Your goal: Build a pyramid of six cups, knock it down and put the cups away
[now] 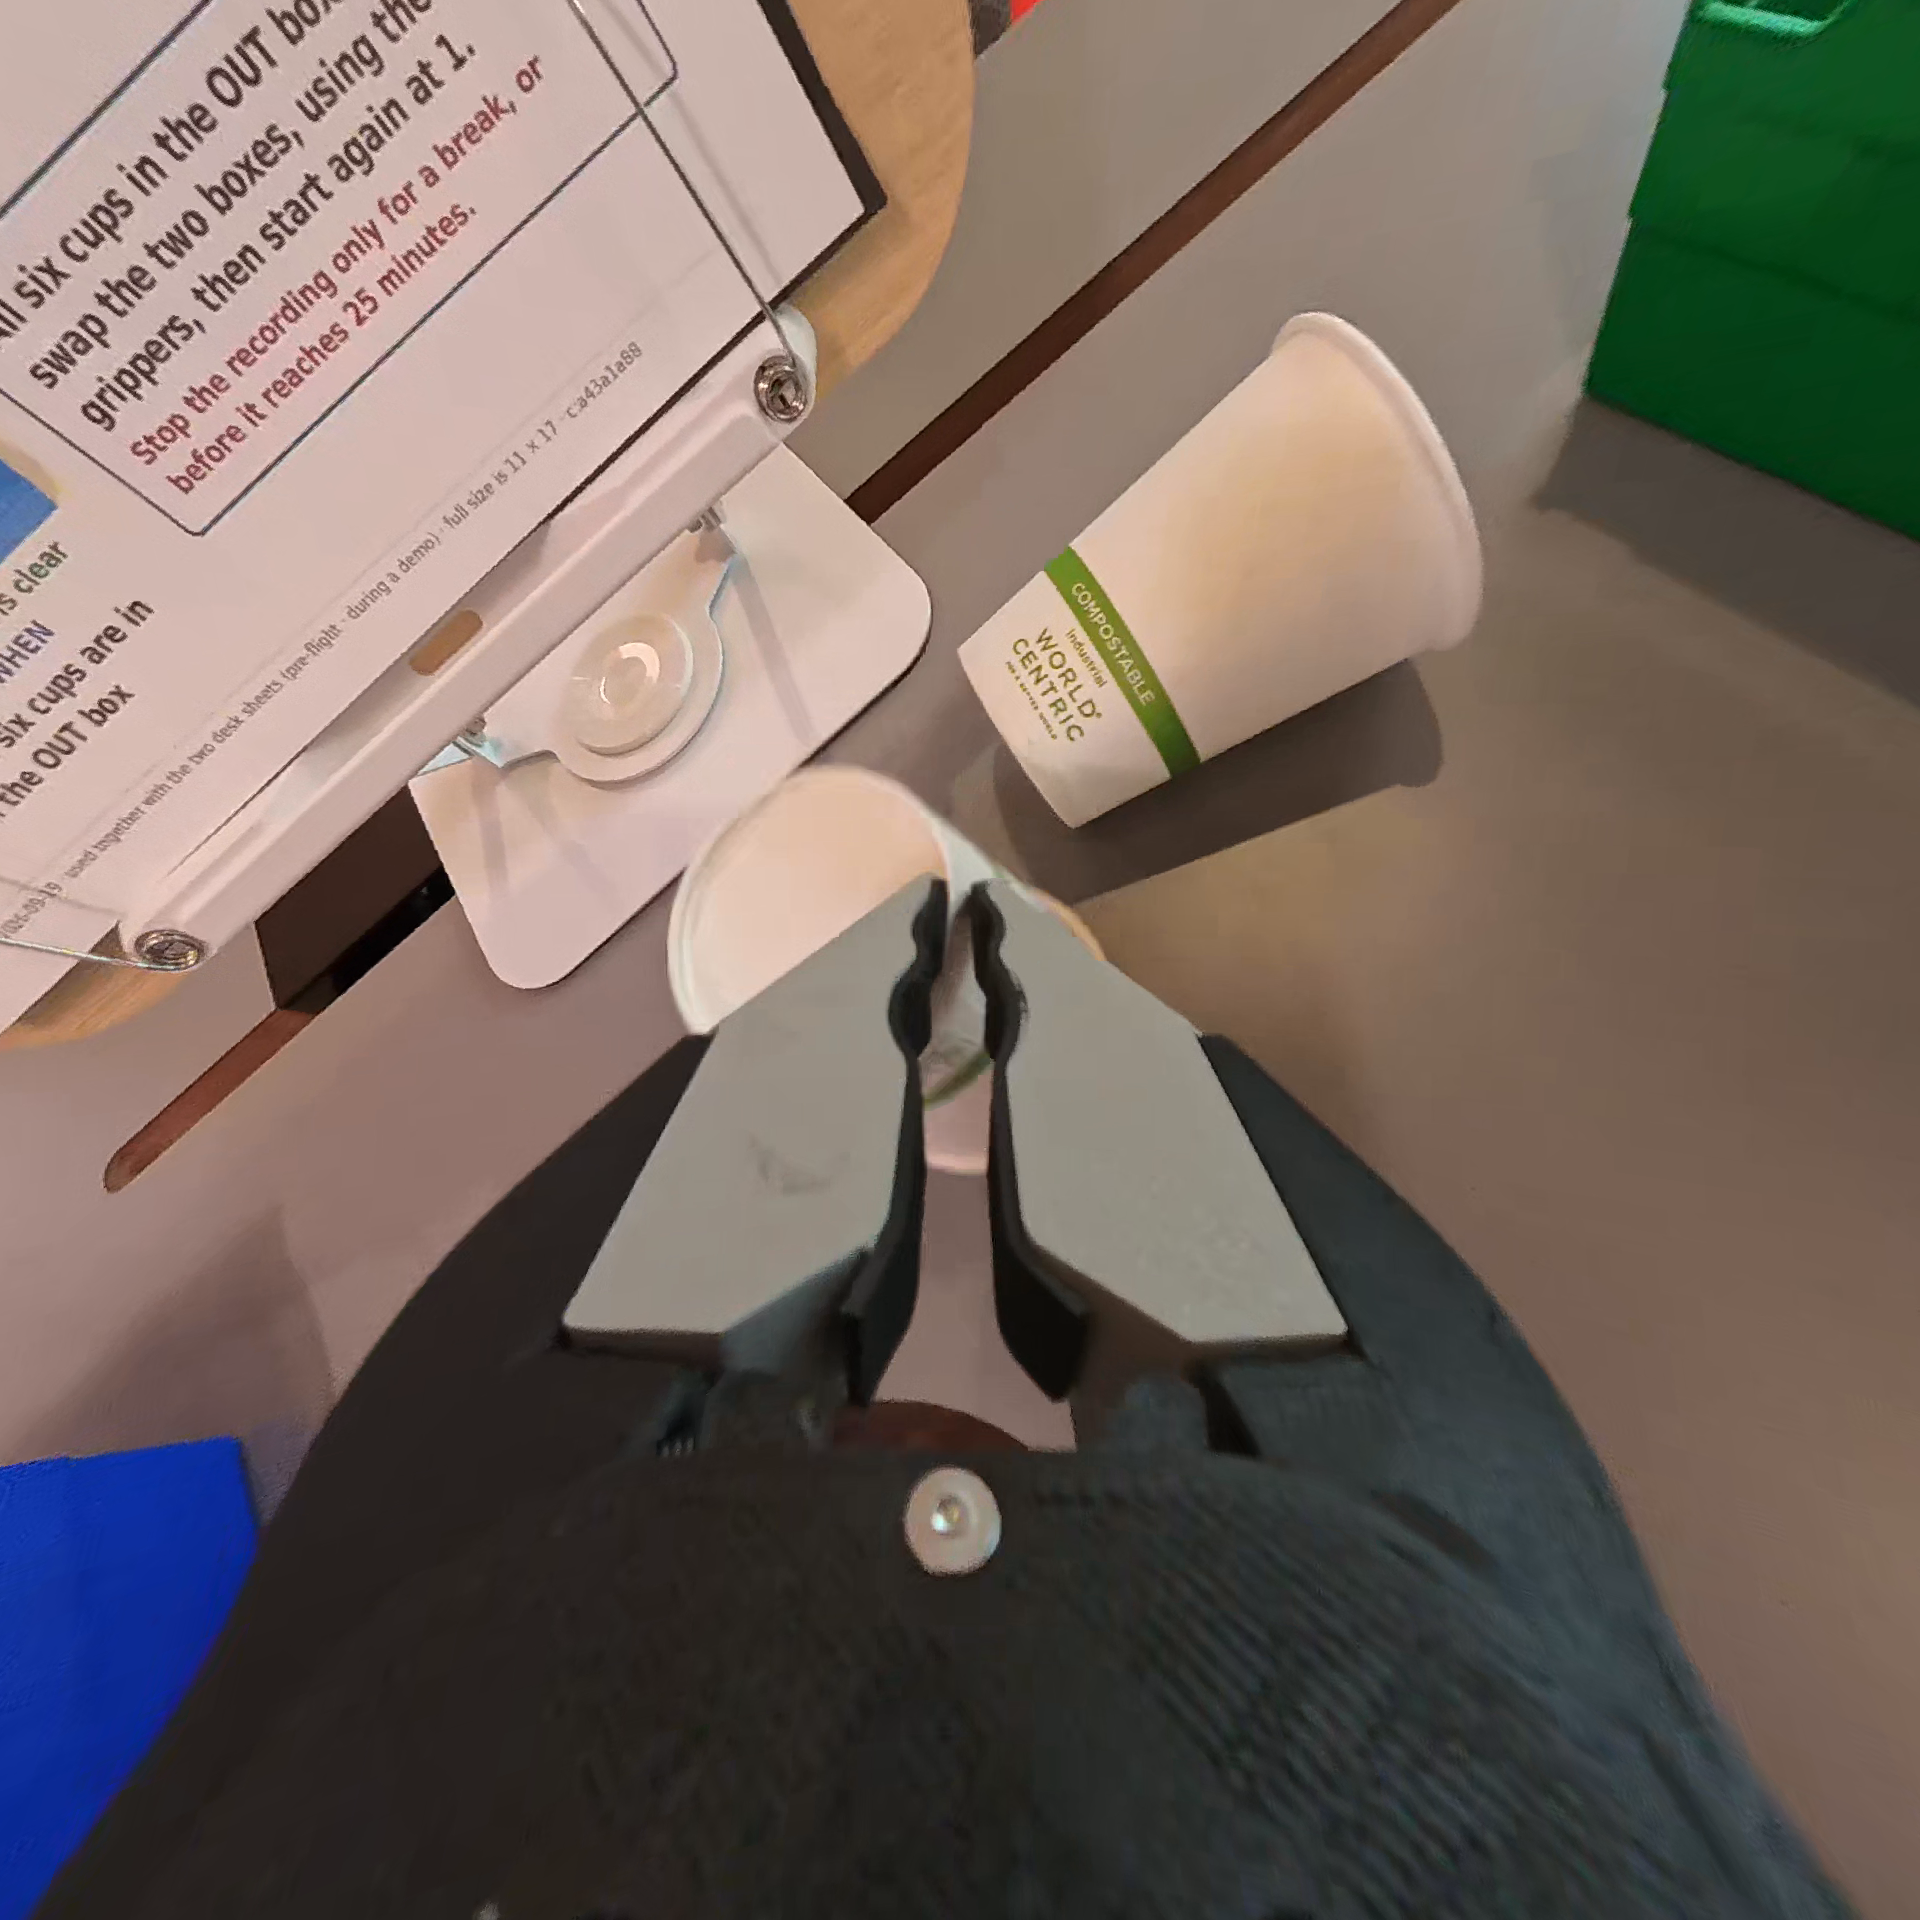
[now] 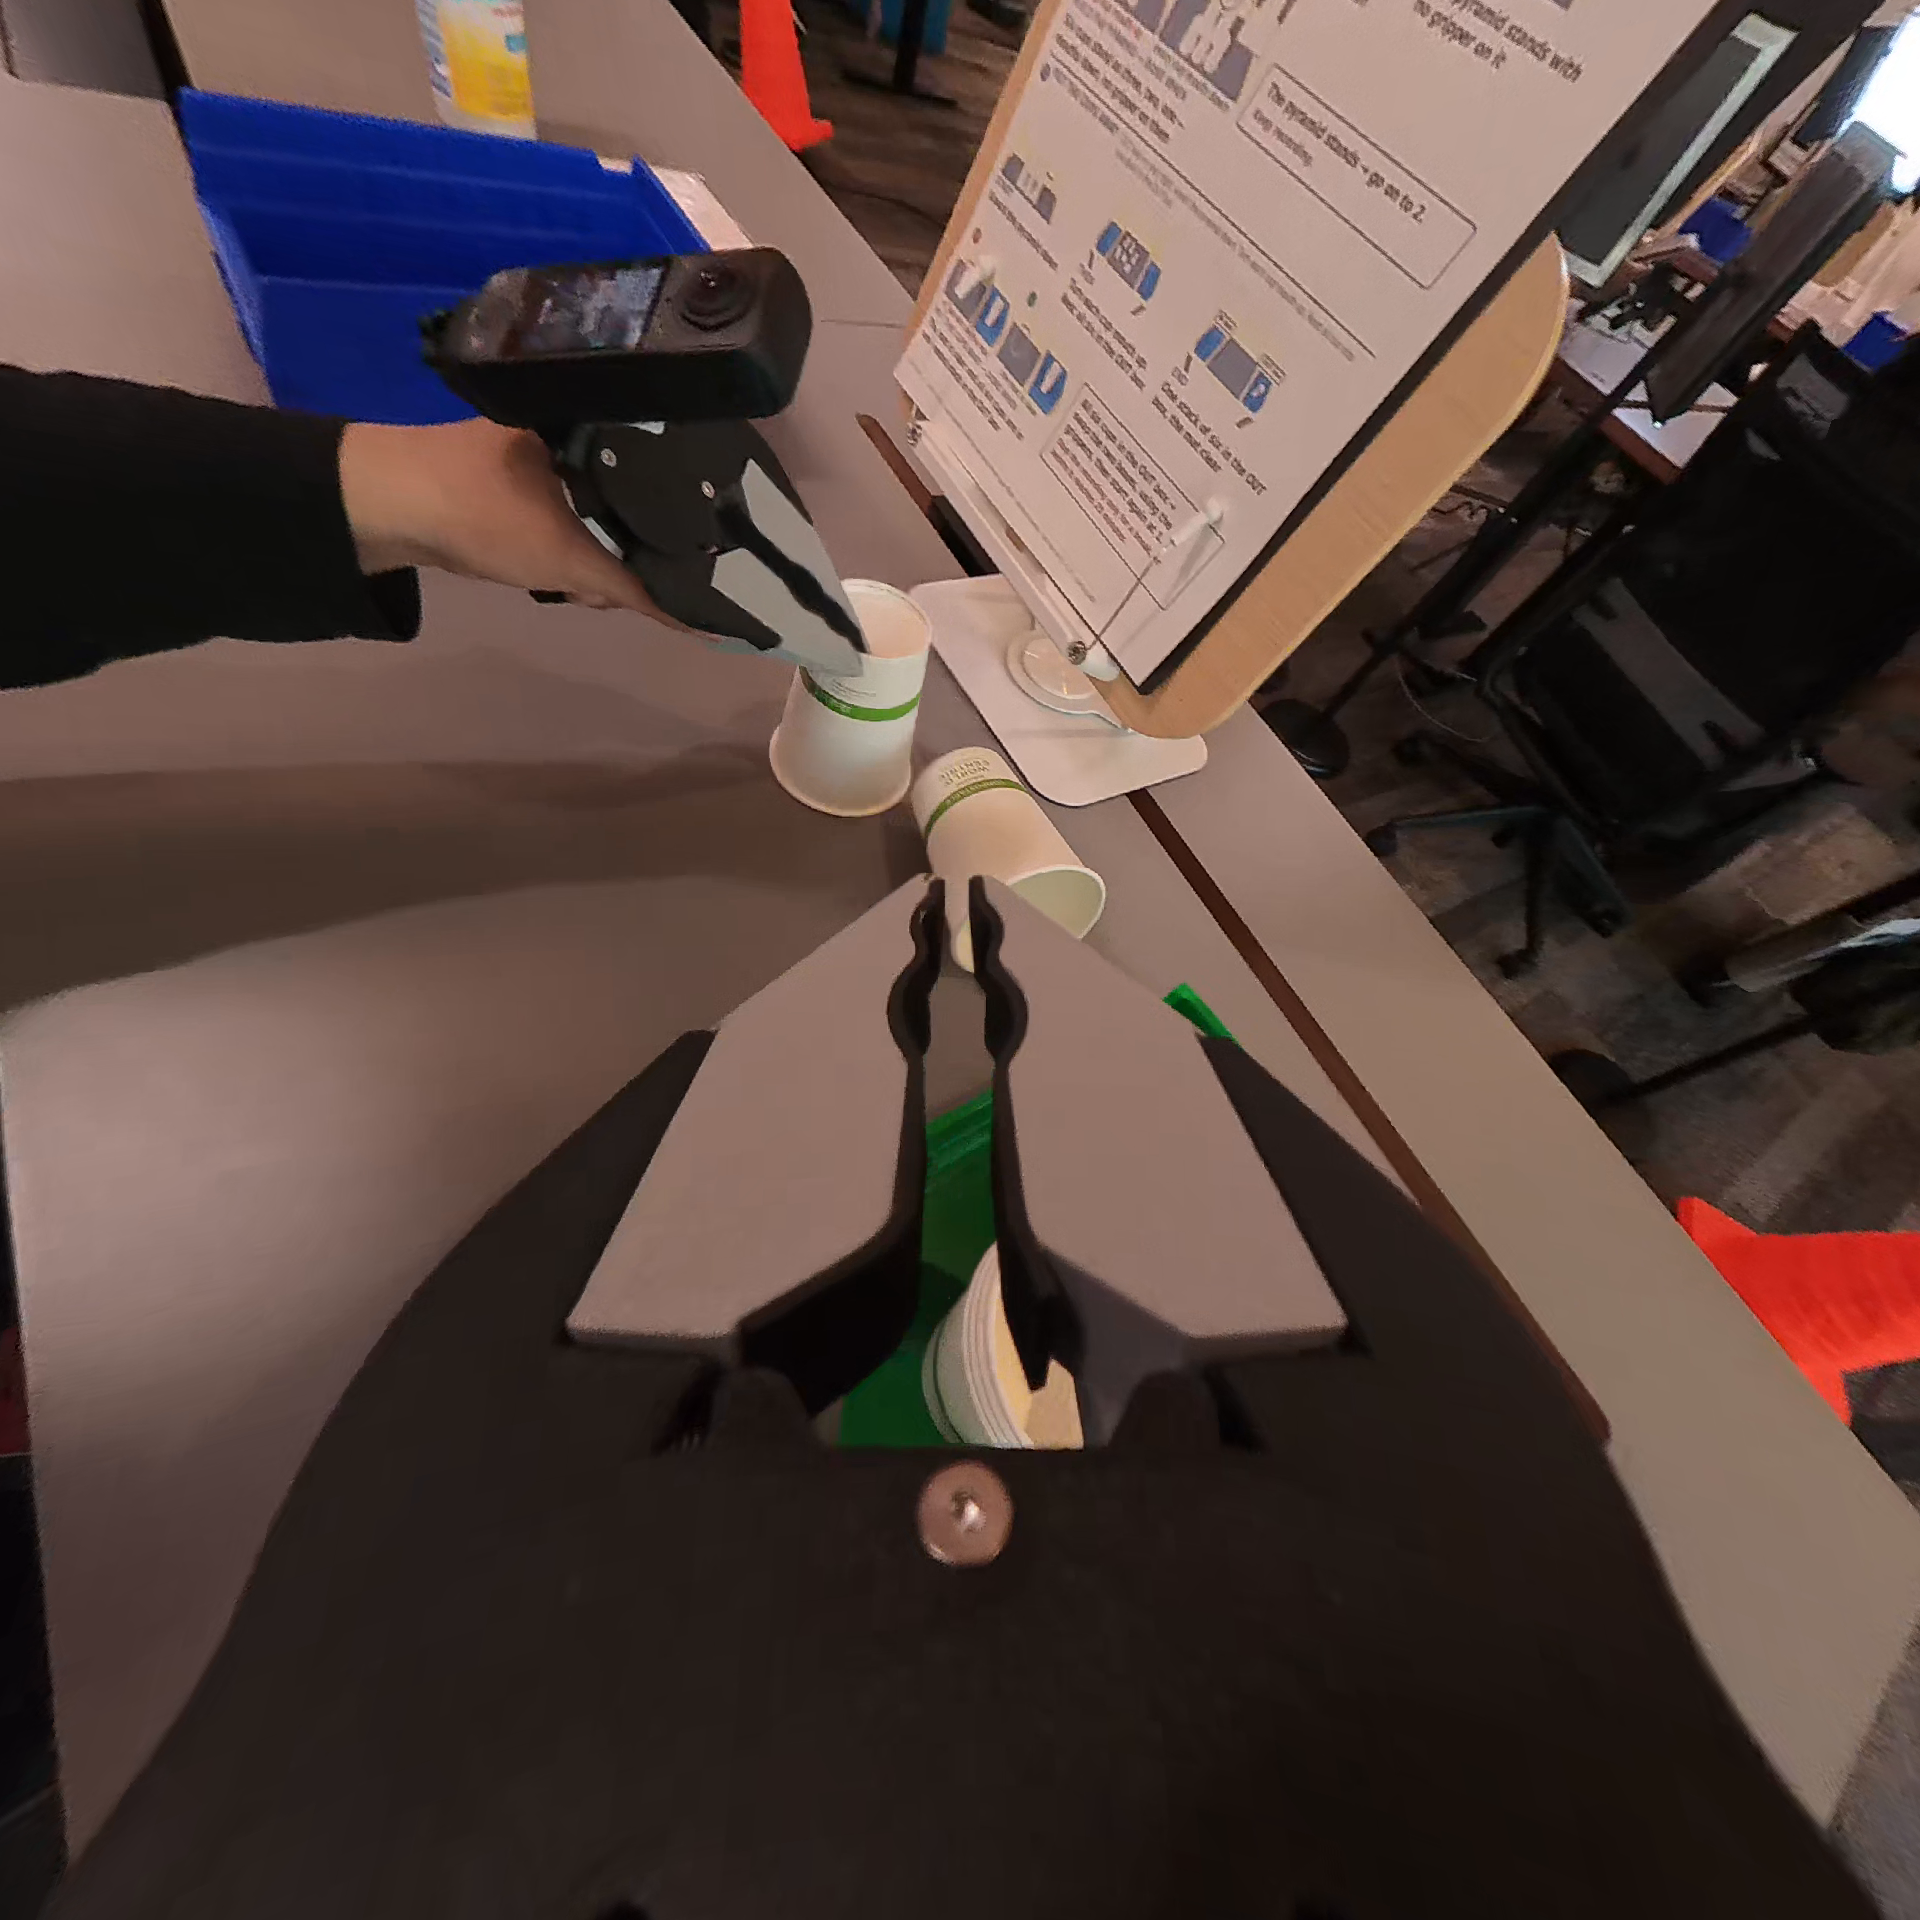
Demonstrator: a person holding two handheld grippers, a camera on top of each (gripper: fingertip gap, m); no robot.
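Observation:
In the left wrist view my left gripper (image 1: pixel 958 894) is shut on the edge of a white paper cup (image 1: pixel 800 894) with a green band. The right wrist view shows this gripper (image 2: pixel 847 639) pinching the top edge of that cup (image 2: pixel 847 738), which stands mouth down on the grey table. A second cup (image 1: pixel 1226 582) lies on its side just to the right; it also shows in the right wrist view (image 2: pixel 997 831). My right gripper (image 2: pixel 956 894) is shut with nothing seen between its tips. It hovers over a green bin (image 2: pixel 894 1247) holding a stack of cups (image 2: pixel 977 1351).
A white instruction board on a wooden stand (image 1: pixel 312 312) (image 2: pixel 1195 312) rests on a white base plate (image 1: pixel 831 623) right behind the cups. A blue bin (image 2: pixel 416 260) (image 1: pixel 114 1662) stands at the left. The green bin (image 1: pixel 1766 260) is at the right. The table's far edge (image 2: pixel 1299 987) runs nearby. The gap from one gripper's tips to the other's is roughly 30 centimeters.

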